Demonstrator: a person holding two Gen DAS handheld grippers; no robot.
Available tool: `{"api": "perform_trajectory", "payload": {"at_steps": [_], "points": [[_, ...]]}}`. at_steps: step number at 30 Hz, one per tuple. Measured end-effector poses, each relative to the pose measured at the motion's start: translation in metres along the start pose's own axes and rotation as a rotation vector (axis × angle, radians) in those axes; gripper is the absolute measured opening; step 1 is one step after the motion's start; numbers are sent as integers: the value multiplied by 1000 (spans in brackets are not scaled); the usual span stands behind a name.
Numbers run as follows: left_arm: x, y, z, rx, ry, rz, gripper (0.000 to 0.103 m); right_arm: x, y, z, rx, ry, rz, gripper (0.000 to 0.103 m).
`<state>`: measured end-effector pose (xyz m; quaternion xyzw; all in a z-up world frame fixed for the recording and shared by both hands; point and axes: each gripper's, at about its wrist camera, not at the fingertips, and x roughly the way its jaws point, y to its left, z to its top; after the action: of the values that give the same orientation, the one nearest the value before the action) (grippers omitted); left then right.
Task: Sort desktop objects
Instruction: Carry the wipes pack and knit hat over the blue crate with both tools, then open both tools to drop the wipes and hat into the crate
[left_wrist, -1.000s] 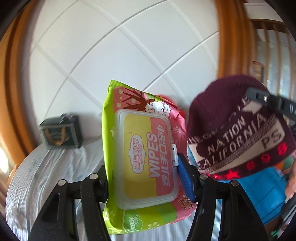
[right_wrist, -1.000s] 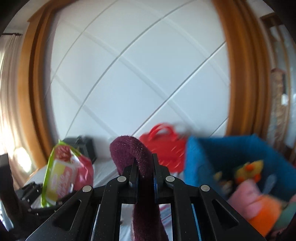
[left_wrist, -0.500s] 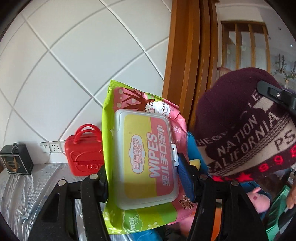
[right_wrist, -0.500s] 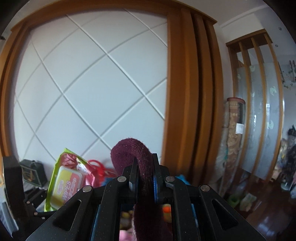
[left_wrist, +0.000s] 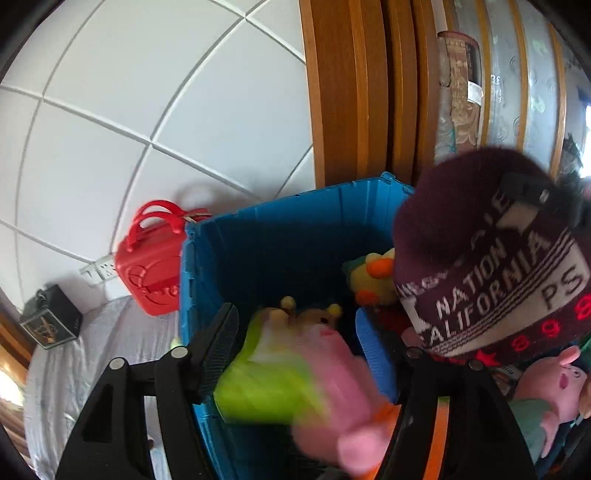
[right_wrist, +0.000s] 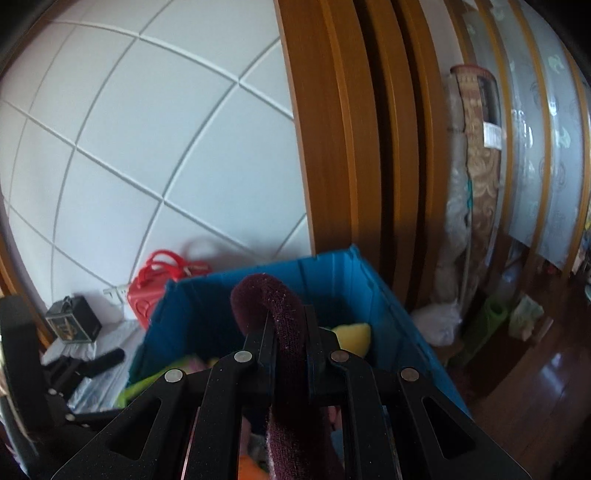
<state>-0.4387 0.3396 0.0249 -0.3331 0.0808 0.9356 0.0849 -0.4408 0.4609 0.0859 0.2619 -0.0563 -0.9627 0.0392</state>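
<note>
- The left gripper (left_wrist: 295, 332) hangs over the blue bin (left_wrist: 280, 236); its jaws have just been opening and now stand wide, pads clear of the wipes pack (left_wrist: 295, 384).
- The wipes pack sits blurred between the fingers, dropping away into the bin; its long axis runs from about 10 o'clock, the green end, to 4 o'clock, the pink end, in the left wrist view.
- The right gripper (right_wrist: 290, 328) is pinched tight on a fold of the maroon knit hat (right_wrist: 273, 295), which arches up over the fingertips and trails down toward 6 o'clock.
- From the left wrist view the hat hangs at 3 o'clock above the bin, its lettered band rising toward 2 o'clock.
- Plush toys (left_wrist: 373, 277) lie inside the bin.
- A red case (left_wrist: 151, 266) stands at 9 o'clock, just beside the bin.
</note>
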Motion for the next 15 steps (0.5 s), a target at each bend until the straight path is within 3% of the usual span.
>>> {"api": "perform_trajectory", "payload": {"at_steps": [3, 5, 8, 9, 10, 15], "points": [[-4, 8, -4, 1, -20, 5, 75, 13, -4, -9, -2, 55, -10, 13], [-5, 11, -7, -1, -26, 6, 76, 23, -5, -16, -8, 89, -24, 21], [-6, 14, -9, -2, -24, 6, 76, 29, -8, -26, -14, 104, -46, 56], [-6, 14, -10, -1, -24, 6, 77, 29, -8, -28, -19, 109, -52, 83], [-7, 13, -10, 0, -26, 8, 77, 28, -7, -28, -21, 107, -59, 95], [-13, 18, -11, -1, -42, 6, 77, 21, 7, -26, -65, 96, -90, 103]]}}
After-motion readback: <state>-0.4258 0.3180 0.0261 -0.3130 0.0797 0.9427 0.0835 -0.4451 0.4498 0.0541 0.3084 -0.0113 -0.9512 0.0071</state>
